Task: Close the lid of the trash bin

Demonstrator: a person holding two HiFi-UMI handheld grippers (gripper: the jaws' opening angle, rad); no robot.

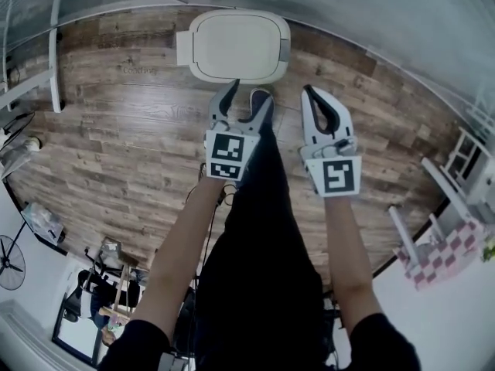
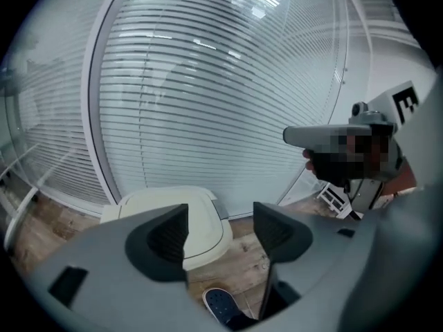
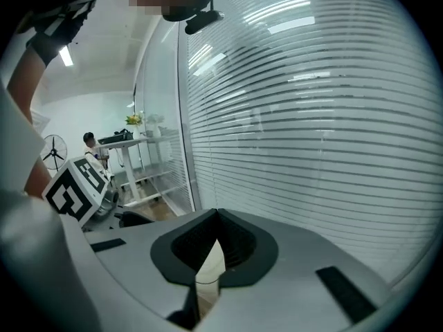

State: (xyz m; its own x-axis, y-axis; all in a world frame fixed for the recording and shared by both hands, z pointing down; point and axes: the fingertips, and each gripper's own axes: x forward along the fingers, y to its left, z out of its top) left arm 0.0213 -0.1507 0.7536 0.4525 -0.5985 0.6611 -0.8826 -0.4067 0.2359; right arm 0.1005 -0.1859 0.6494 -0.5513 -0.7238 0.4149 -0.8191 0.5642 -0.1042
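The white trash bin [image 1: 236, 45] stands on the wood floor against the glass wall, its lid down flat. My left gripper [image 1: 246, 97] hovers just in front of the bin, apart from it, jaws open and empty. In the left gripper view the bin [image 2: 166, 198] shows below and beyond the spread jaws of the left gripper [image 2: 220, 213]. My right gripper [image 1: 311, 93] is held beside it to the right, shut with nothing in it. In the right gripper view the tips of the right gripper [image 3: 216, 216] meet in front of the blinds.
A glass wall with blinds [image 2: 208, 102] runs behind the bin. The person's dark trouser leg [image 1: 263, 230] and shoe [image 2: 221, 304] are below the grippers. A white rack [image 1: 464, 168] and a pink checked item [image 1: 441, 253] stand at right, a fan [image 1: 11, 264] at left.
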